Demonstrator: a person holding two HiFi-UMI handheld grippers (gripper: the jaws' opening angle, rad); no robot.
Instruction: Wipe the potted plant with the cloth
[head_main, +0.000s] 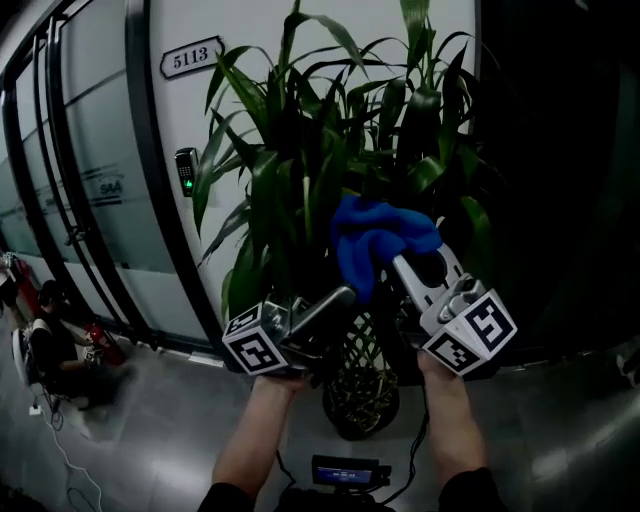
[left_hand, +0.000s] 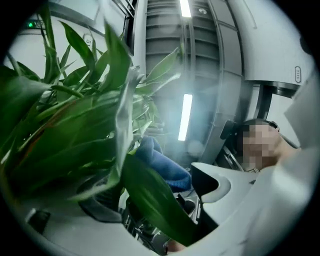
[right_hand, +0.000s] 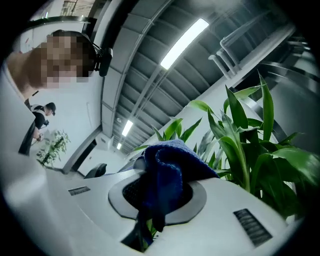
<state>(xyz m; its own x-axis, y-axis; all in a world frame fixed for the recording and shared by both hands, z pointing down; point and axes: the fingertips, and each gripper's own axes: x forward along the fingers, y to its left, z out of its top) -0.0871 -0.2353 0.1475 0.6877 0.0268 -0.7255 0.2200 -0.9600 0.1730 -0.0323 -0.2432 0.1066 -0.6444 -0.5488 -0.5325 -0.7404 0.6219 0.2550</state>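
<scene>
The potted plant (head_main: 330, 150) has long green leaves and stands in a dark woven pot (head_main: 360, 395) against the wall. My right gripper (head_main: 402, 262) is shut on a bunched blue cloth (head_main: 378, 238), which it holds up against the leaves at mid height. In the right gripper view the cloth (right_hand: 162, 175) fills the gap of the right gripper (right_hand: 161, 202). My left gripper (head_main: 338, 302) reaches into the foliage just left of the cloth. It is open in the left gripper view (left_hand: 160, 212), with a broad leaf (left_hand: 155, 200) lying across the gap and the cloth (left_hand: 162, 165) beyond.
A white wall with a number plate (head_main: 192, 57) and a card reader (head_main: 186, 170) stands behind the plant. Glass partitions (head_main: 80, 200) run along the left. A person (head_main: 55, 350) crouches at lower left beside a red extinguisher (head_main: 105, 345). Grey floor (head_main: 150, 420) surrounds the pot.
</scene>
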